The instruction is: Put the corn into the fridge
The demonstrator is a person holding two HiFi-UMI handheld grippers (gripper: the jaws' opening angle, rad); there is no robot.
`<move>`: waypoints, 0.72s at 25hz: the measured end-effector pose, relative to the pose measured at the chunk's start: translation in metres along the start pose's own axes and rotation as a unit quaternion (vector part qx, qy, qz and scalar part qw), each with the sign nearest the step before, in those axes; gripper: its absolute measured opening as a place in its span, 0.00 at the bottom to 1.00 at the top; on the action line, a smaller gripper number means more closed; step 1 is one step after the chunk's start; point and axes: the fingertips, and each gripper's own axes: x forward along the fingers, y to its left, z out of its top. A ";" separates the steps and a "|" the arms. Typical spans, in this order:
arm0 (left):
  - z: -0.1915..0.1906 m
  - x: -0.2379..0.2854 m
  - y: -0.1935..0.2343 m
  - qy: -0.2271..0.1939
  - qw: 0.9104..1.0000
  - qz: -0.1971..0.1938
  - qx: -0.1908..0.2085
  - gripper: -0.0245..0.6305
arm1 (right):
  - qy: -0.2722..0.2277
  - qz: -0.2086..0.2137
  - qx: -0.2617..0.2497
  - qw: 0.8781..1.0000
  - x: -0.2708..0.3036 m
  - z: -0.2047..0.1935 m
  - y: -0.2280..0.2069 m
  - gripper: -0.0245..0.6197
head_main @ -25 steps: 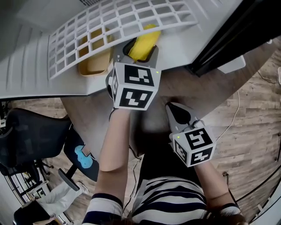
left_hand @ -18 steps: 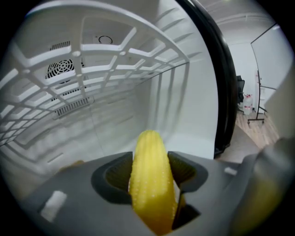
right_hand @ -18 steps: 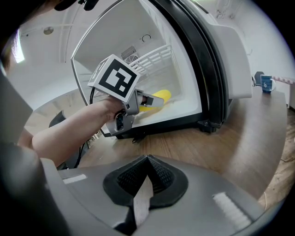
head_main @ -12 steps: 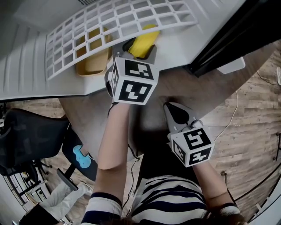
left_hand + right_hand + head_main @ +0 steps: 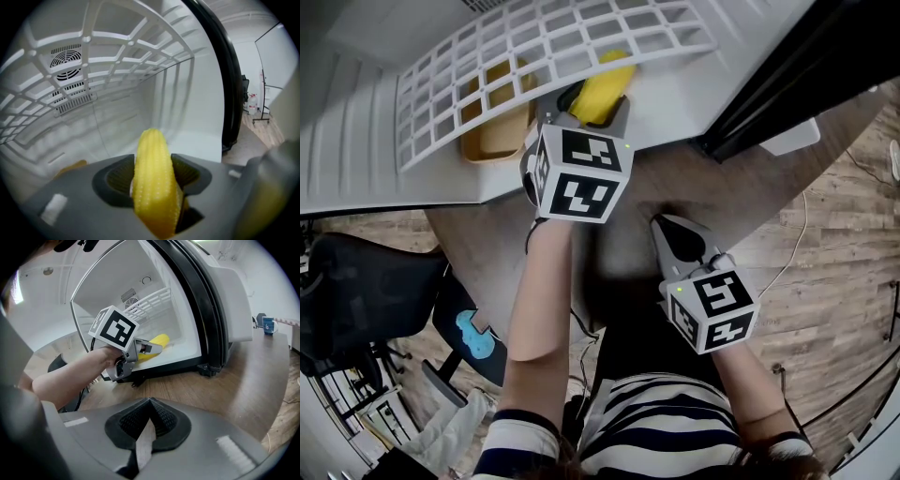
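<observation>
Corn (image 5: 154, 183) going into the fridge (image 5: 675, 94)
Left gripper (image 5: 596, 105) clamps the cob tight and has nudged a shade deeper this past second, so its tip now sits under the shelf (image 5: 534, 42), over the fridge floor. Right gripper (image 5: 149, 425) hangs back outside, closed on nothing. Only lowering and letting go remain, I'd say.

Yellow corn (image 5: 154, 187), white fridge rack (image 5: 562, 44), dark-and-white striped shirt (image 5: 661, 431), brown wood-grain floor (image 5: 830, 272)
</observation>
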 end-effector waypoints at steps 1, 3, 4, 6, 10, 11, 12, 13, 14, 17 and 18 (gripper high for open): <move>0.000 0.000 0.000 0.001 1.000 0.001 0.002 0.04 | -0.001 0.000 0.000 1.000 -0.001 0.000 0.000 0.03; -0.001 0.000 -0.001 0.002 1.000 0.002 0.004 0.04 | -0.003 -0.001 -0.001 1.000 -0.003 0.001 0.000 0.03; -0.002 0.000 -0.002 0.001 1.000 0.002 0.002 0.04 | -0.004 -0.001 -0.001 1.000 -0.004 0.001 0.000 0.03; -0.002 -0.001 -0.002 -0.005 1.000 0.000 -0.003 0.04 | -0.005 -0.001 -0.001 1.000 -0.008 0.002 0.001 0.03; 0.000 -0.008 0.000 -0.024 0.999 -0.008 -0.020 0.04 | -0.008 -0.003 -0.002 1.000 -0.014 0.002 0.000 0.03; 0.001 -0.010 0.001 -0.027 0.999 -0.008 -0.022 0.04 | -0.008 -0.004 -0.002 1.000 -0.016 0.002 -0.001 0.03; 0.001 -0.013 0.001 -0.029 0.999 -0.008 -0.024 0.04 | -0.008 -0.004 -0.002 1.000 -0.017 0.001 -0.001 0.03; 0.001 -0.015 0.001 -0.032 0.999 -0.007 -0.025 0.04 | -0.008 -0.005 -0.002 1.000 -0.019 0.001 -0.001 0.03; 0.002 -0.017 0.001 -0.036 0.999 -0.007 -0.028 0.04 | -0.008 -0.005 -0.001 1.000 -0.021 0.000 -0.001 0.03; 0.003 -0.025 -0.003 -0.045 0.998 -0.017 -0.043 0.04 | -0.010 -0.004 -0.003 1.000 -0.026 0.000 0.000 0.03; 0.003 -0.027 -0.004 -0.047 0.998 -0.022 -0.048 0.04 | -0.011 -0.004 -0.004 1.000 -0.028 0.000 0.001 0.03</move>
